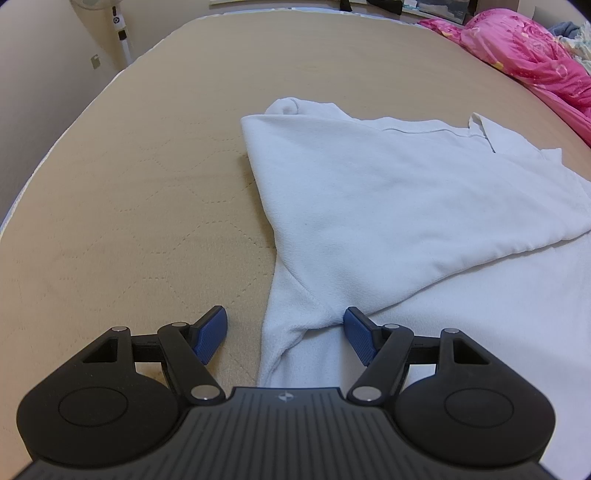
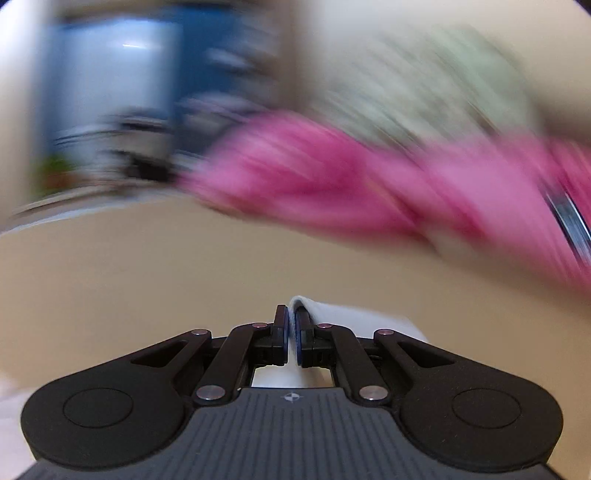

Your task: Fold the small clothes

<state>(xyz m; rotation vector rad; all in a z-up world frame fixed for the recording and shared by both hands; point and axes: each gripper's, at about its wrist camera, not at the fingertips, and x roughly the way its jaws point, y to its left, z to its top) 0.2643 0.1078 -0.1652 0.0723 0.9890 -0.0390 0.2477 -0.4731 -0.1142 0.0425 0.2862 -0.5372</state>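
Observation:
A white shirt (image 1: 388, 206) lies partly folded on the tan mattress (image 1: 129, 206), one flap laid diagonally over the rest, its collar at the right. My left gripper (image 1: 285, 334) is open, its blue pads straddling the shirt's near left edge just above the cloth. My right gripper (image 2: 291, 332) is shut on a fold of white cloth (image 2: 332, 314) that sticks out past its fingertips and trails to the right. The right wrist view is blurred by motion.
A pink quilt (image 1: 535, 66) is bunched at the far right of the bed and also shows in the right wrist view (image 2: 332, 173). A standing fan (image 1: 120, 29) is beyond the bed's far left corner. Bare mattress lies left of the shirt.

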